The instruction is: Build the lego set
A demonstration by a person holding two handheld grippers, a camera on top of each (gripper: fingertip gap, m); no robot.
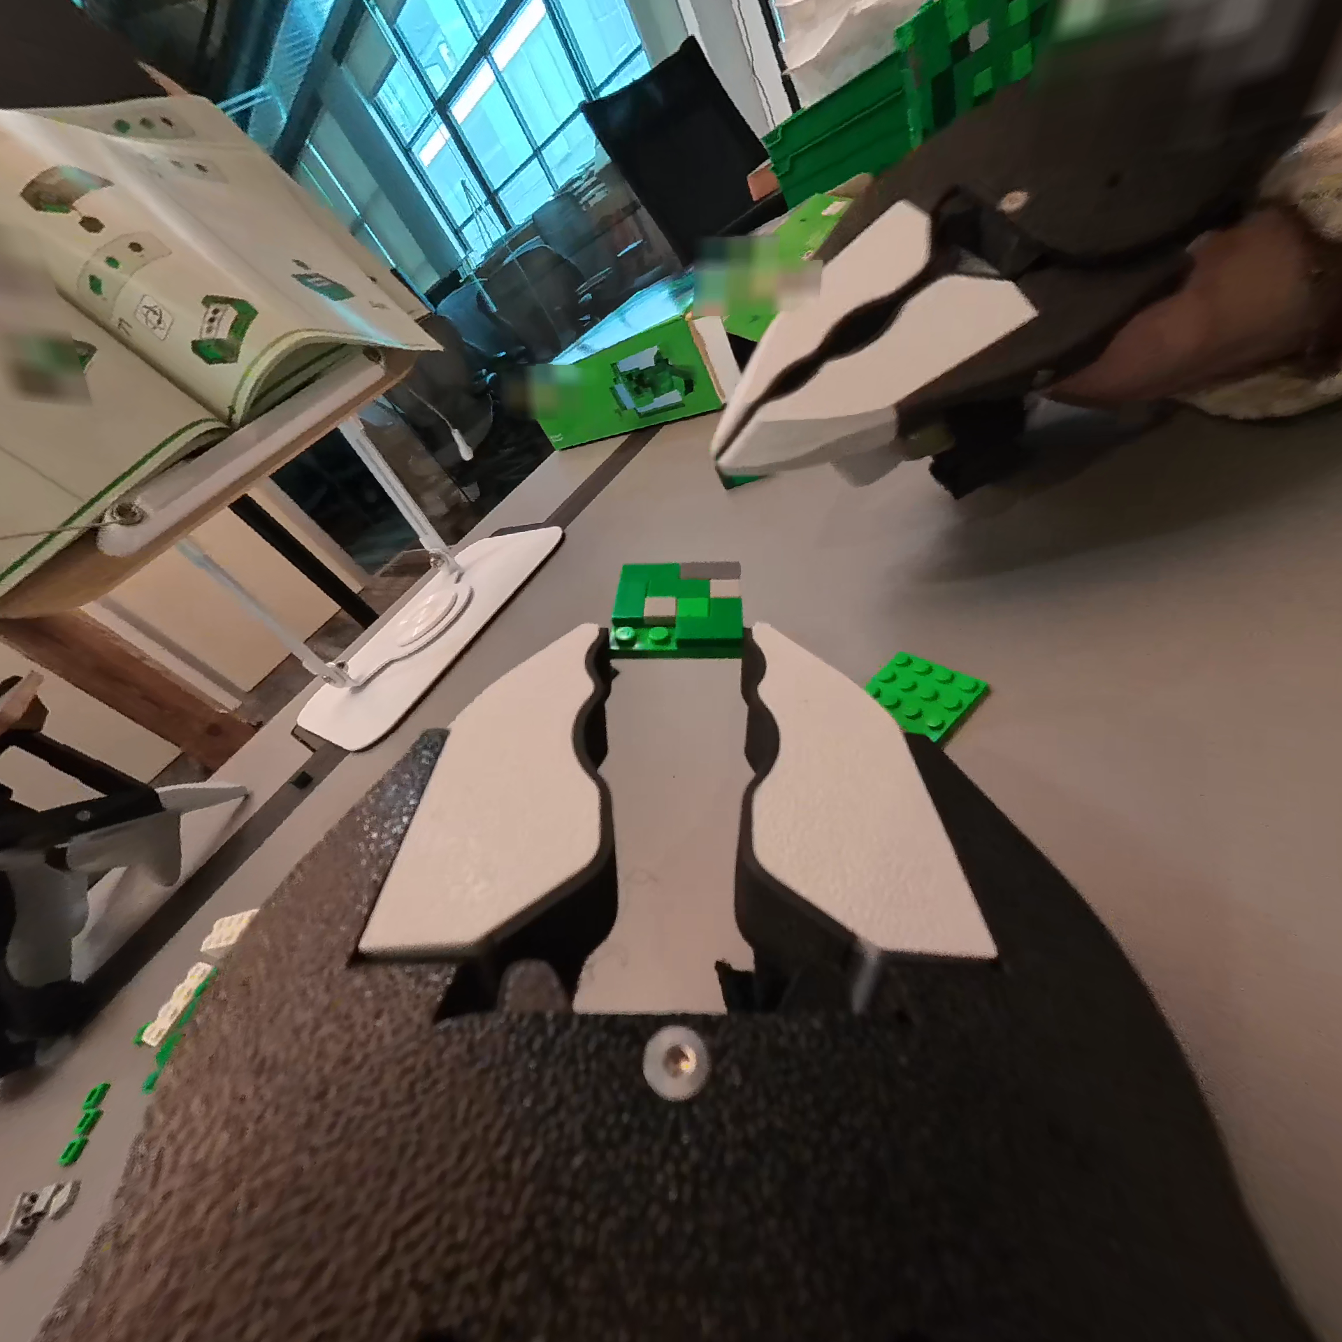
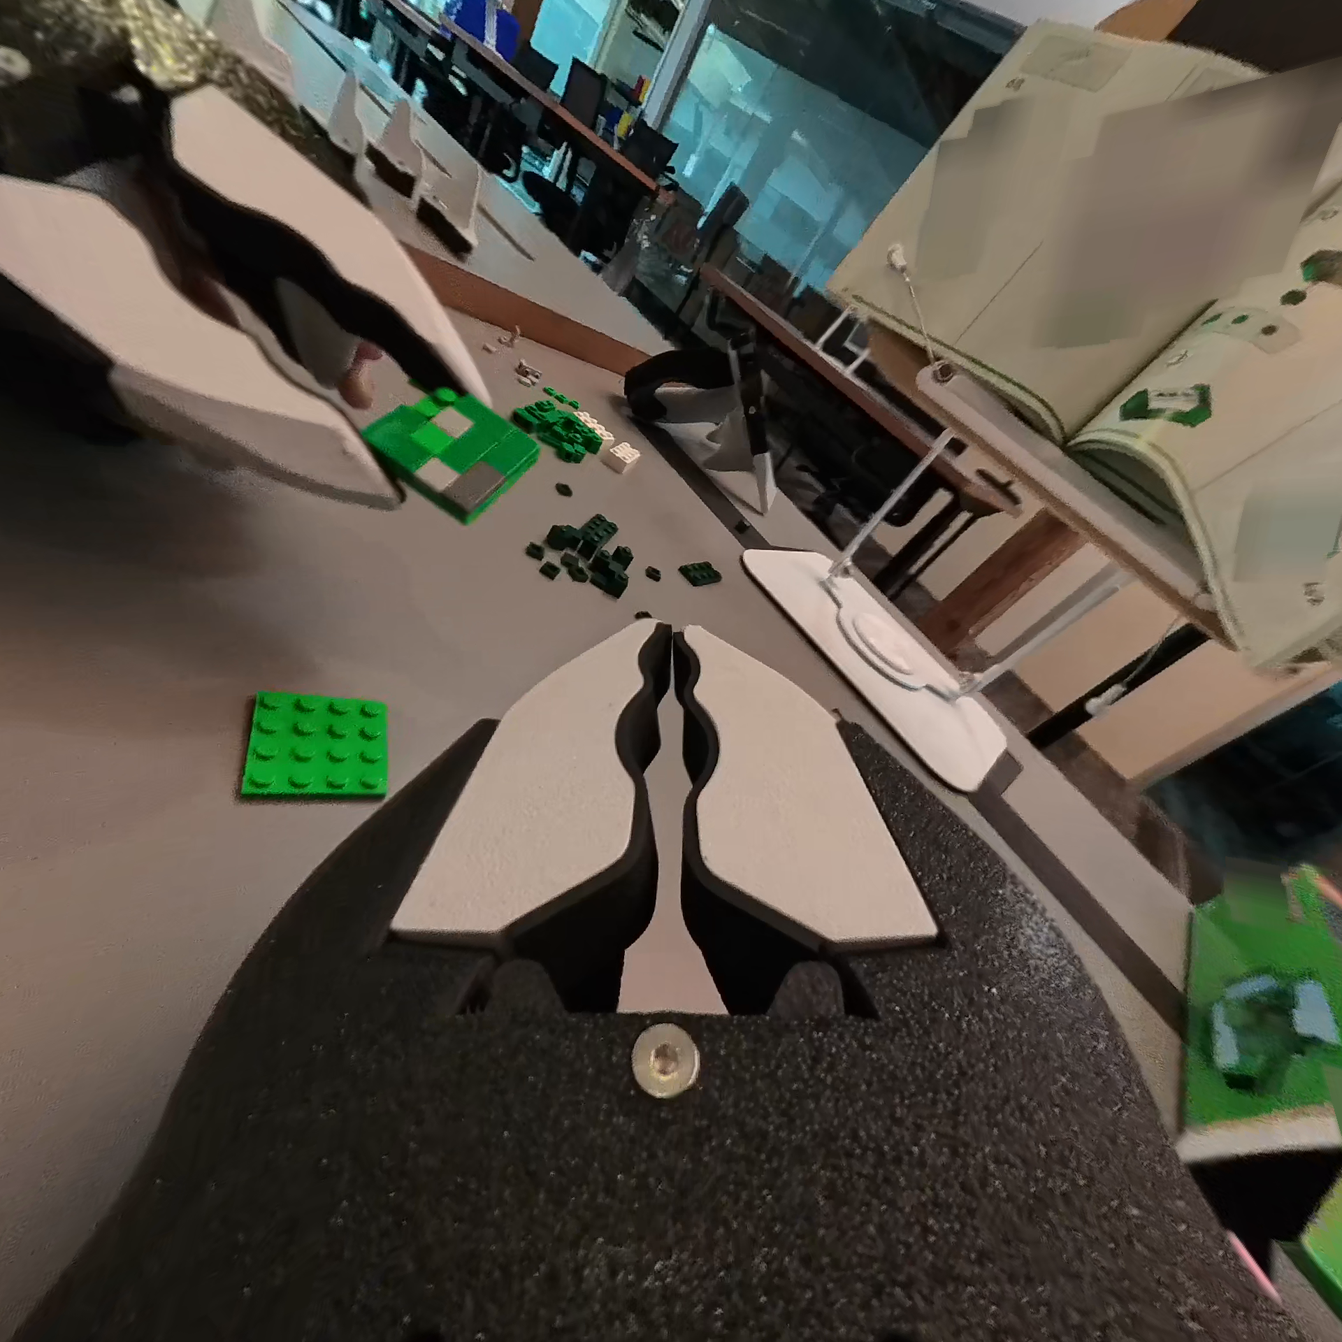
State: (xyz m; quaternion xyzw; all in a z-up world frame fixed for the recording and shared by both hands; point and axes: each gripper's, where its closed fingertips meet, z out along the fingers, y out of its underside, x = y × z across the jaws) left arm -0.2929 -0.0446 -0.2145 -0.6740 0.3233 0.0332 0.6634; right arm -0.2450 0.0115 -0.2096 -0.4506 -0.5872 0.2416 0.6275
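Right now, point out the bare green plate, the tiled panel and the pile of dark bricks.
bare green plate (image 2: 315, 746), right wrist view, studded top
tiled panel (image 1: 677, 610), left wrist view, tiled top
pile of dark bricks (image 2: 592, 552), right wrist view, middle

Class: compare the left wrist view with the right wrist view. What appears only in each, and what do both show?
Only the left wrist view: the green set box and green crate far along the table.
Only the right wrist view: a pile of dark green pieces and black-handled scissors.
Both: the tiled green panel at the left gripper tips, the loose green plate, the open instruction booklet, and the right gripper, shut and empty.
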